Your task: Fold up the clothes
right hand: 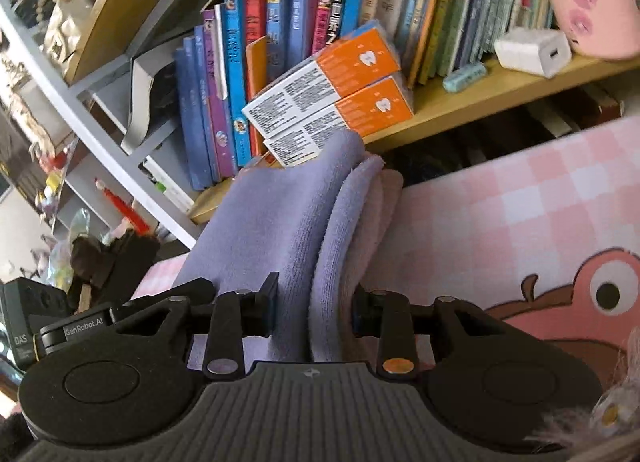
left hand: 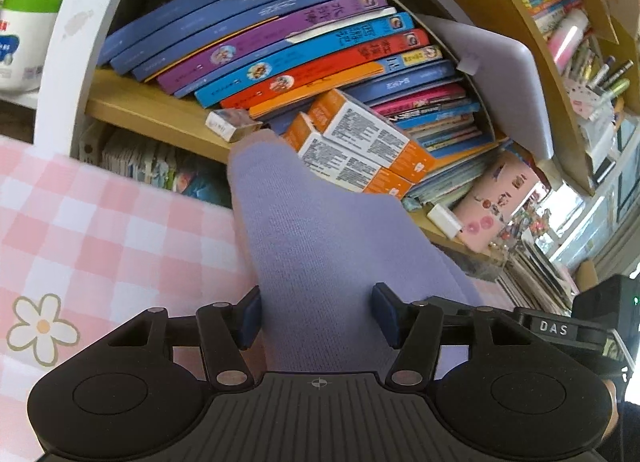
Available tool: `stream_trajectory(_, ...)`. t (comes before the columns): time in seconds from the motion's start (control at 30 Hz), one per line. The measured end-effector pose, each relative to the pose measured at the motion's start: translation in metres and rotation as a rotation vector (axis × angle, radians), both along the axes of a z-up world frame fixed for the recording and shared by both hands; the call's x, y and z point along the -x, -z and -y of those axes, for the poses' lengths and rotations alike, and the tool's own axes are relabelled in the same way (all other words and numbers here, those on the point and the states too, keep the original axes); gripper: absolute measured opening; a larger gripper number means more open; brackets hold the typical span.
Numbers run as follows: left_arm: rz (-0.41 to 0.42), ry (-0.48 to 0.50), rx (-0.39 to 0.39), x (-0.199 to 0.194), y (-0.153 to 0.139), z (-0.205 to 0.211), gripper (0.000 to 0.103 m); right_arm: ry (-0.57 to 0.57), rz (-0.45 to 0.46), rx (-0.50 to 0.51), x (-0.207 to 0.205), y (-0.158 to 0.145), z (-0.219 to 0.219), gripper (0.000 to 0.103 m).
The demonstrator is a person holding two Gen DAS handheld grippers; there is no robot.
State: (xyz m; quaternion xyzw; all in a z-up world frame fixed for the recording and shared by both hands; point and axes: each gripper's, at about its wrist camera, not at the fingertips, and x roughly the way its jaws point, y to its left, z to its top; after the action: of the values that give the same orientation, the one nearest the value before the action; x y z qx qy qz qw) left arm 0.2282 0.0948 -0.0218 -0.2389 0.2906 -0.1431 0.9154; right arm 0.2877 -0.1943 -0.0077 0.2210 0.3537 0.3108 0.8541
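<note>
Black ribbed gripper [left hand: 318, 318], blue pads [left hand: 248, 320], silver rivets.

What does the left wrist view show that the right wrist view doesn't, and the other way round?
Only the left wrist view: a white tub with a green lid, a daisy print on the cloth, and a grey laptop-like slab leaning on the books.

Only the right wrist view: the purple garment's stacked folded layers edge-on, a white charger, and a pink cartoon print.

Both: each gripper's jaws closed on the garment, the orange boxes, the bookshelf and the pink checked cloth.
</note>
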Motion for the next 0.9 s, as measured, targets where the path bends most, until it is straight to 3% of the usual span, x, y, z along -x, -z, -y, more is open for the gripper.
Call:
stream_trajectory(0.13,0.046,-0.048,-0.075,0.020,-0.016,0.002,0.067,0.025,0.034,0.052,0.015,-0.009,0.002,0.048)
stream_trajectory(0.3,0.146,-0.083,-0.184,0.072,-0.038,0.013,0.075,0.044,0.222,0.181,0.071,-0.035,0.007,0.062)
stream_trajectory(0.43,0.162,-0.140,-0.282,0.120,-0.045,0.033,0.079,0.078,0.303,0.246,0.121,-0.043,0.009,0.067)
stream_trajectory(0.53,0.169,-0.201,-0.365,0.151,-0.044,0.044,0.083,0.118,0.340,0.296,0.161,-0.042,0.008,0.071)
stream_trajectory(0.7,0.201,-0.259,-0.417,0.197,-0.038,0.061,0.087,0.187,0.397,0.360,0.209,-0.031,0.010,0.083)
stream_trajectory(0.9,0.228,-0.257,-0.526,0.216,-0.032,0.084,0.093,0.226,0.448,0.423,0.242,-0.022,0.009,0.088)
